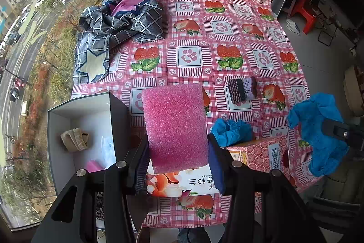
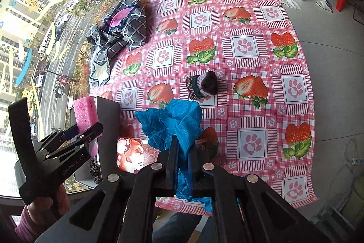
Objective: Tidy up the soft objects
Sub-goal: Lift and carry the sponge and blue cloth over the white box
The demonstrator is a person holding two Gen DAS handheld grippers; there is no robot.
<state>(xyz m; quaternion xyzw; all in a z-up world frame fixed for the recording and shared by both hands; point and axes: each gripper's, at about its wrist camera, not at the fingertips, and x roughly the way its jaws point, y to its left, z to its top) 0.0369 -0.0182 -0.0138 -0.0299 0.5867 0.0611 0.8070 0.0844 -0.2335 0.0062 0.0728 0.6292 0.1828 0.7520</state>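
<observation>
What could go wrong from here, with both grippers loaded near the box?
1. The left gripper pinches the pink sponge only at its lower end; the long free part could catch the box wall on entry.
2. The right gripper holds the blue cloth as a loose bunch with cloth hanging below, which could snag the tissue packs.

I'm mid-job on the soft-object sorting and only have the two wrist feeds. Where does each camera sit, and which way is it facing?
Left wrist: rides the left hand-held gripper, looking along its fingers over the pink foam sponge block it clamps; the right hand-held gripper shows at right.
Right wrist: rides the right hand-held gripper, which grips crumpled blue non-woven fabric; the left one, in a hand, shows at left.
Shared: strawberry-print tablecloth, rolled striped knit sock, grey checked cloth.
</observation>
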